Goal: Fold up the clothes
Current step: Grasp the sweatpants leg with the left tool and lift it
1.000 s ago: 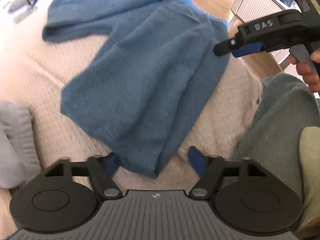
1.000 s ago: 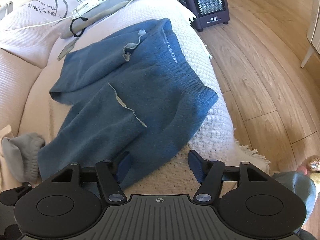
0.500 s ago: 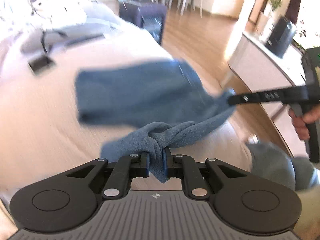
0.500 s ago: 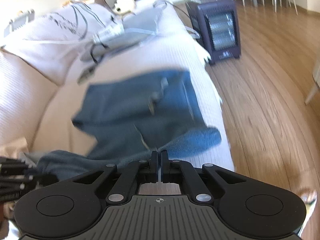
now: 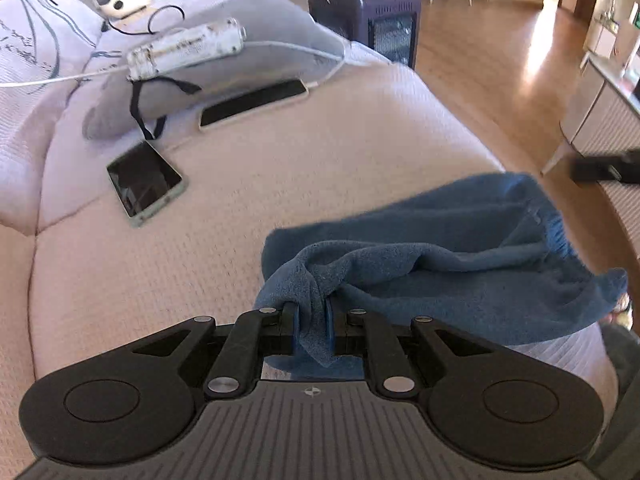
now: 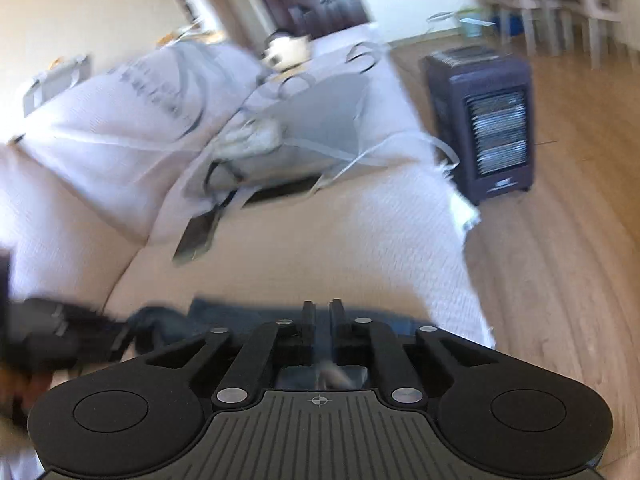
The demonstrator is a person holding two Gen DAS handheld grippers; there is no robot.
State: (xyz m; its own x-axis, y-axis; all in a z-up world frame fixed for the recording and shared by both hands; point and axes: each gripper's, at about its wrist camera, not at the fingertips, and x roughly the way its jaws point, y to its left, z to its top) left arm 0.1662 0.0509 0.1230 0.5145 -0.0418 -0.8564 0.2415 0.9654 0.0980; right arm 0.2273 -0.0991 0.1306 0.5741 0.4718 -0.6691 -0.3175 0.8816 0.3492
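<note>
A blue fleece garment (image 5: 460, 272) hangs bunched over the near end of the cream sofa (image 5: 320, 152). My left gripper (image 5: 312, 320) is shut on a twisted fold of it, which fills the narrow gap between the pads. In the blurred right wrist view, my right gripper (image 6: 321, 314) has its jaws just opening, a slim gap between the fingers with blue cloth (image 6: 248, 314) in it and behind it. The right gripper (image 5: 600, 168) shows as a dark blur beside the garment's raised far edge. The left gripper (image 6: 60, 332) is blurred at the lower left.
Two phones (image 5: 144, 184) (image 5: 252, 102) lie on the sofa by a grey pillow (image 5: 224, 60) with a white cylinder (image 5: 188, 50) and cables. A dark heater (image 6: 484, 128) stands on the wooden floor (image 6: 560, 260). A pale cabinet (image 5: 600, 120) is at the right.
Both grippers went from open to closed on the blue garment, then rose and drew it off the sofa's middle toward the near end. The right jaws now show a slight gap.
</note>
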